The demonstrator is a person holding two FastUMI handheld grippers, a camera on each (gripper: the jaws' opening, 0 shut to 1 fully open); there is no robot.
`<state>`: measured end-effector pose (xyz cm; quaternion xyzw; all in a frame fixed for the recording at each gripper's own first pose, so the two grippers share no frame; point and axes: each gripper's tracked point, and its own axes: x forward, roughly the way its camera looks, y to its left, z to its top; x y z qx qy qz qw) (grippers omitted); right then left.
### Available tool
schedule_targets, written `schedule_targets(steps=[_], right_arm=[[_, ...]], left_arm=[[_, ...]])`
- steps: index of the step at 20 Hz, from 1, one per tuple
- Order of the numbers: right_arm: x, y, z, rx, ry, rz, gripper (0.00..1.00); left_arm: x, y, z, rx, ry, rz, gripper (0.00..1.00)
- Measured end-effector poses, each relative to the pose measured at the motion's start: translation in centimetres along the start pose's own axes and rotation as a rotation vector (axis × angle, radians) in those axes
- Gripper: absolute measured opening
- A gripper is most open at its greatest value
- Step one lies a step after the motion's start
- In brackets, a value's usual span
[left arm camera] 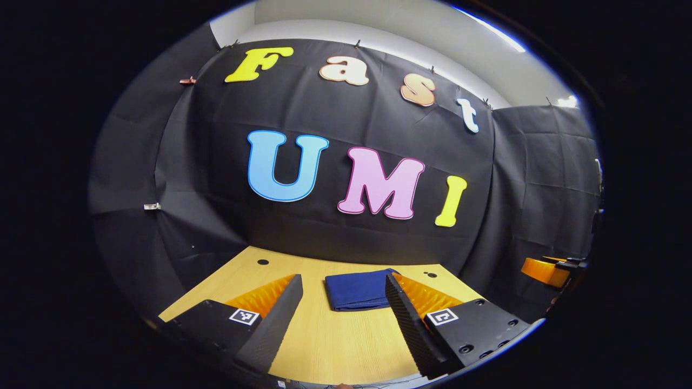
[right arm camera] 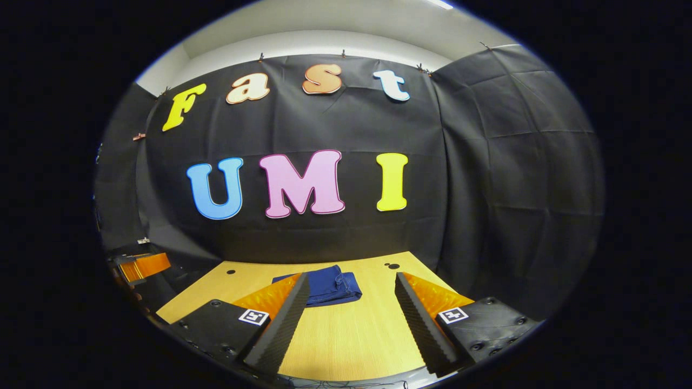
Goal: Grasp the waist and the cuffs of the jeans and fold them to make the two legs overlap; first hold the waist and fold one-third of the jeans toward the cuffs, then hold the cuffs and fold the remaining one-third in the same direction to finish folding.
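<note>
- The left gripper [left arm camera: 344,302] hangs above the wooden table [left arm camera: 335,346], its two fingers spread wide apart and holding nothing.
- The right gripper [right arm camera: 351,308] hangs over the same table, fingers likewise spread and empty.
- The jeans [left arm camera: 357,289] lie folded into a compact dark blue bundle on the far half of the table, near the black cloth wall [left arm camera: 346,237], apart from both grippers.
- In the right gripper view, the bundle [right arm camera: 330,285] sits just beyond that gripper's left finger.
</note>
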<state>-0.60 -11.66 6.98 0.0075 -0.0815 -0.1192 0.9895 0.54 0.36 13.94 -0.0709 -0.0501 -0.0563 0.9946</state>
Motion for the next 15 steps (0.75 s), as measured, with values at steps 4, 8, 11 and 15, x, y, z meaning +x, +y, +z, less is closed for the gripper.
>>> schedule_targets(steps=[4, 8, 11, 15], right_arm=[[1.9, 1.7, 1.2, -0.026, -0.003, 0.067, 0.97], [2.1, 1.9, 3.9, -0.055, -0.040, 0.123, 0.97], [1.8, 2.3, 3.5, -0.055, -0.030, 0.168, 0.97], [1.7, 1.4, 3.2, -0.043, -0.032, 0.170, 0.97]], left_arm=[[0.7, -0.9, 0.5, 0.000, 0.010, 0.012, 0.96], [1.0, -2.1, 2.3, 0.030, -0.027, 0.009, 0.96], [1.5, -3.1, 3.0, 0.031, -0.040, 0.028, 0.96], [1.3, -3.8, 2.6, 0.056, -0.043, 0.043, 0.96]])
